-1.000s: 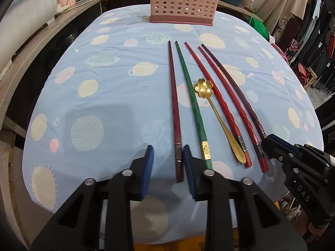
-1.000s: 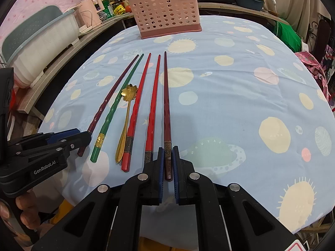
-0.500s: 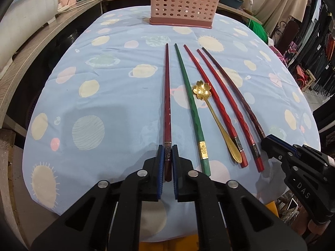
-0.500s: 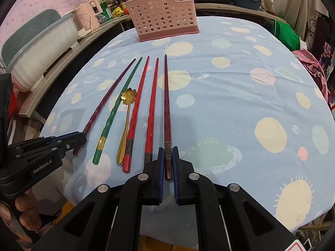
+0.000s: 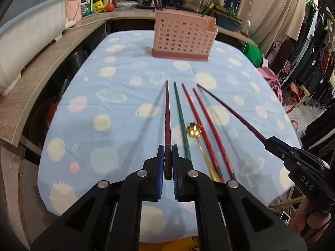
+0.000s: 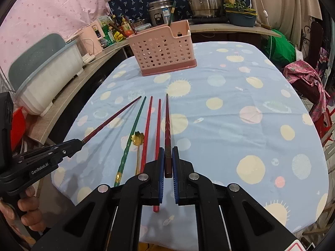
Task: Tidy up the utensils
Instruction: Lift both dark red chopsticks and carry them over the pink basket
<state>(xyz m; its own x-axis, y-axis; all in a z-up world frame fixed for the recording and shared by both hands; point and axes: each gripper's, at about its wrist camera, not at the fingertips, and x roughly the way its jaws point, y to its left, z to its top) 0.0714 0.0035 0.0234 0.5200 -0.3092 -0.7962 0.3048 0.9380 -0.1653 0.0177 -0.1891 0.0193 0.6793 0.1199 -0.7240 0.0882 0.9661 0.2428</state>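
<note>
At lower centre of both wrist views, each gripper, left gripper (image 5: 166, 166) and right gripper (image 6: 167, 165), has its jaws clamped on 1 dark red chopstick (image 5: 167, 121) by its butt end, tip raised off the tabletop (image 5: 117, 104). Risk: long lever, stick pivots or slips before reaching the pink basket (image 5: 183, 36) at upper centre; tips could snag its holes.

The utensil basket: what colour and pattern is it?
Pink, perforated with rows of round holes; clearest in the right wrist view.

Even indoor light; soft shadows left of dark red chopstick (image 5: 167, 113); spoon (image 5: 194, 130) motion-blurred; fisheye edges bowed, dark-vignetted.
</note>
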